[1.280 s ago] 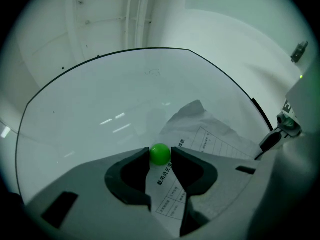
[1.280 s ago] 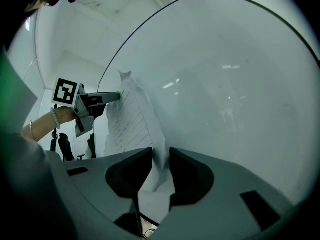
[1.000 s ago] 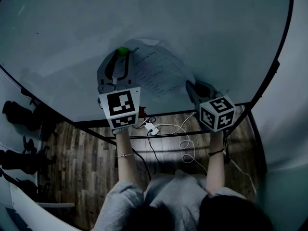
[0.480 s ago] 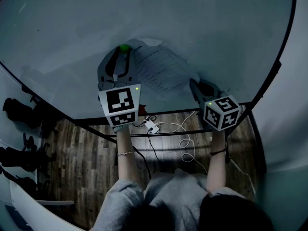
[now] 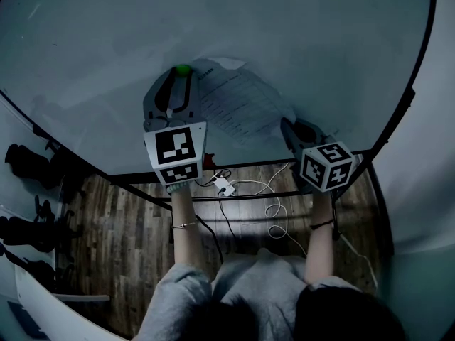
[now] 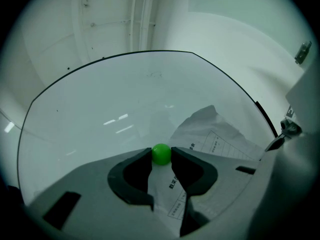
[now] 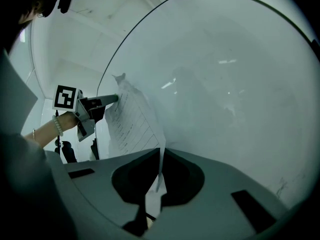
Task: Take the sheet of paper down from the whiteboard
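A: Sheet of paper (image 5: 238,105): position, and recent change?

B: Hanging on the whiteboard (image 5: 298,41), its lower edge clamped in the right gripper (image 7: 161,150). The left gripper (image 5: 183,74), closed on the green magnet (image 6: 161,154) at the sheet's top corner, has edged upward, so release seems near.

A: Unresolved?

B: Whether the magnet has left the board.

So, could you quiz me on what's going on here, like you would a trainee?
1. True or false: the right gripper pinches the edge of the sheet of paper.
2. What does the left gripper clamp? A: a pen. B: a small green ball. C: a cable.
3. Fill in: the pale surface behind the sheet is a ____.
Key: 1 true; 2 B; 3 whiteboard.
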A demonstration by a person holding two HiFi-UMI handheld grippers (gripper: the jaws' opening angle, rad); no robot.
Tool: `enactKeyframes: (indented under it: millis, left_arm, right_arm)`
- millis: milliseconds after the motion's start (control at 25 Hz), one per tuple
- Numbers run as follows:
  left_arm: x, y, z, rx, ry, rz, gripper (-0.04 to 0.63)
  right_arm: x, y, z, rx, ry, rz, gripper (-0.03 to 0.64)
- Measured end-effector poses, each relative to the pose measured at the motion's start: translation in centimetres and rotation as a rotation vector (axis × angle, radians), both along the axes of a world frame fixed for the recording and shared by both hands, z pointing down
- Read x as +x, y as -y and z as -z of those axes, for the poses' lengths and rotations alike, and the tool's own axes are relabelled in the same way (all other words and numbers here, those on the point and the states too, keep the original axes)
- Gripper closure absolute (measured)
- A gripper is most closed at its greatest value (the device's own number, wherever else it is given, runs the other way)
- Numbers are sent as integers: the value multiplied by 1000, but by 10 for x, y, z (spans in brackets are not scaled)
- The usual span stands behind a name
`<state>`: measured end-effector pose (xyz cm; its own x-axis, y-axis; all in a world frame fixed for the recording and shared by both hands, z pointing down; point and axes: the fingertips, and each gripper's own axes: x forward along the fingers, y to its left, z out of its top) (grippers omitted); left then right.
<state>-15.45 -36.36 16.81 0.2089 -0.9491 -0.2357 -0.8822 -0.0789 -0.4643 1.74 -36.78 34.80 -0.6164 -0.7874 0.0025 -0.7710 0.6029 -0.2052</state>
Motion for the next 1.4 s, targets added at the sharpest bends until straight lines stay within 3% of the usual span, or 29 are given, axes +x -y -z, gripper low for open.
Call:
enactKeyframes:
  millis: [320, 680, 880, 1120, 1400]
  left_arm:
    - [-23, -5, 19, 11, -29, 1, 477]
    - [-28, -15, 16, 16, -49, -12, 477]
    - [-41, -27, 12, -1, -112, -23, 477]
    - [-9, -49, -61, -89, -178, -9, 479]
    - [-1, -83, -101, -181, -248, -34, 514]
  right_arm:
    - [3, -1, 4, -55, -4, -62, 615]
    - [9, -9, 9, -25, -4, -87, 615]
    - [17, -12, 19, -12, -12, -132, 615]
    - [76, -29, -24, -21, 7, -202, 615]
    - [89, -62, -38, -31, -15, -232, 615]
